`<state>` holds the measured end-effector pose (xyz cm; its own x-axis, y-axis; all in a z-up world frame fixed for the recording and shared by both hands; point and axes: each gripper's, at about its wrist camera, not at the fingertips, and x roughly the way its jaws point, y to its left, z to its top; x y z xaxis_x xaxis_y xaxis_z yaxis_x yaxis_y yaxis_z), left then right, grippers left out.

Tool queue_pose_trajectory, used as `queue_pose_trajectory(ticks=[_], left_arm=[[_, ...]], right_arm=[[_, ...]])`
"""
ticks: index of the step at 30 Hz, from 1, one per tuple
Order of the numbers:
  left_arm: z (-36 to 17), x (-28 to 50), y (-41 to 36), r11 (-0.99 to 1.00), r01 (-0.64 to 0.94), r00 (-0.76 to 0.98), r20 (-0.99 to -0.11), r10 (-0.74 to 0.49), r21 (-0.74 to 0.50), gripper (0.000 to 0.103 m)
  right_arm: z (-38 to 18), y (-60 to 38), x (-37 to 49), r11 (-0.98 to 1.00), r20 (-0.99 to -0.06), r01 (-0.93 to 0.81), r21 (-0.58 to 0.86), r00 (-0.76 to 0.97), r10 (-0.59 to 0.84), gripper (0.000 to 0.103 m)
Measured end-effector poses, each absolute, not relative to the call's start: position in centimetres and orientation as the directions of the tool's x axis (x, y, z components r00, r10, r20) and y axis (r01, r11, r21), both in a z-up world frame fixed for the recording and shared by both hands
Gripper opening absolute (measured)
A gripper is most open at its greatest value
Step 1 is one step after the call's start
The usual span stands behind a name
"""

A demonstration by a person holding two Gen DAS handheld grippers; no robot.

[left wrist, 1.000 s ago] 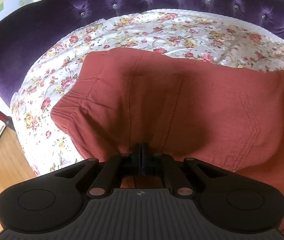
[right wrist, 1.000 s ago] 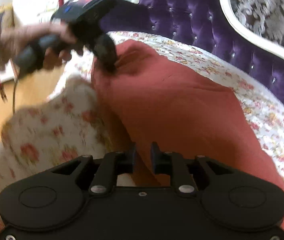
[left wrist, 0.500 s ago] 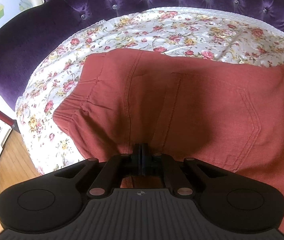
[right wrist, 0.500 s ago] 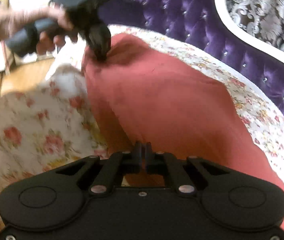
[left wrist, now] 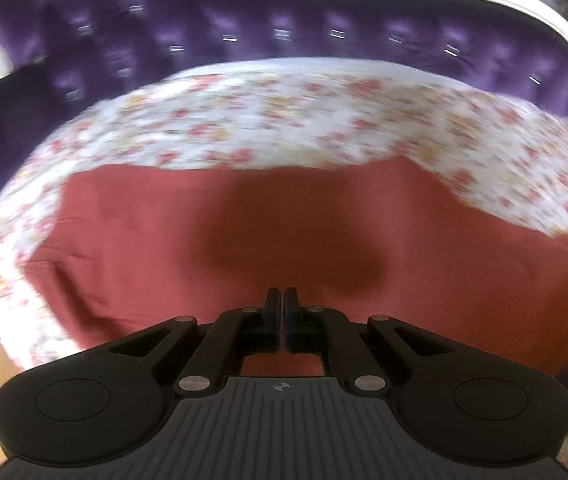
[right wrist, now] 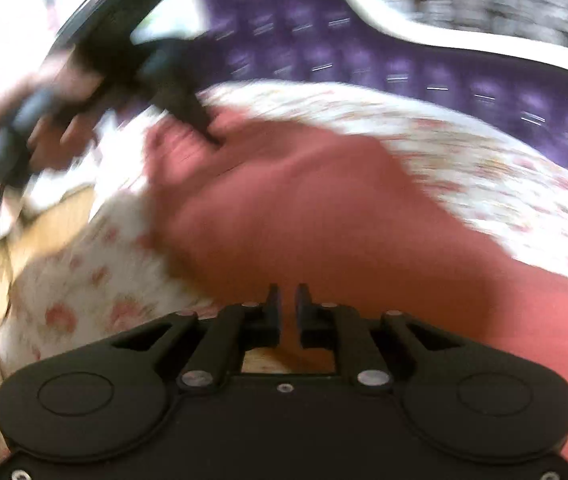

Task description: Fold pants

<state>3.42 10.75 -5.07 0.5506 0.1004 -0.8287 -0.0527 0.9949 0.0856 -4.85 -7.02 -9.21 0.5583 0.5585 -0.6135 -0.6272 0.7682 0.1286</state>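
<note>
1. A purple tufted sofa [left wrist: 244, 32] with a white trim fills the background, and a flowered sheet [left wrist: 284, 120] covers its seat. Both views are smeared with motion blur.
2. The red pants [left wrist: 363, 240] lie spread on that sheet, reaching from the near edge towards the sofa back, with wooden floor [right wrist: 56, 220] to one side.
3. The left gripper [left wrist: 284, 294] has its jaws together. In the right wrist view its tip sits at a raised bunch of red cloth, so it seems to pinch the fabric, though blur hides the contact. A hand [right wrist: 44, 120] holds its handle.
4. The right gripper [right wrist: 287, 292] has its jaws apart and opening. Red cloth shows beyond the gap, but the pads do not press on it.
5. The step appears to be carrying one end of the pants over to make a fold.
6. To do it well, the right gripper should catch the matching edge before the lift goes further, so both corners travel evenly.
7. Keep the cloth taut between the two, lay edge onto edge, and let go only once it lies flat.
</note>
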Motion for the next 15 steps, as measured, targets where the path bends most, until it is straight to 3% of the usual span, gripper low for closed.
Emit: queue_pose_trajectory(ticks=[2,8,11,15], left_arm=[[-5.8,3.4,9.0,0.996,-0.005,0.541,-0.837,0.081,0.093,0.003],[-8.7,3.0,6.4,0.988,0.060,0.494,-0.865,0.093,0.141,0.003],[-9.3,2.6,6.9,0.989,0.056,0.495,-0.864,0.089,0.134,0.003],[-8.9,2.5,7.1,0.989,0.060,0.491,-0.867,0.087,0.133,0.003]], right_arm=[[-8.3,-11.0,-4.3,0.834,-0.596,-0.523,0.178,0.617,0.514,0.034],[-7.2,-23.5,-3.1,0.970,-0.626,-0.125,0.211,0.745,0.232,0.035],[-7.6,-29.8,-3.7,0.981,-0.670,0.107,0.163,0.742,0.031,0.038],[-8.7,-36.3,-4.9,0.936,-0.707,0.306,0.171,0.700,-0.100,0.038]])
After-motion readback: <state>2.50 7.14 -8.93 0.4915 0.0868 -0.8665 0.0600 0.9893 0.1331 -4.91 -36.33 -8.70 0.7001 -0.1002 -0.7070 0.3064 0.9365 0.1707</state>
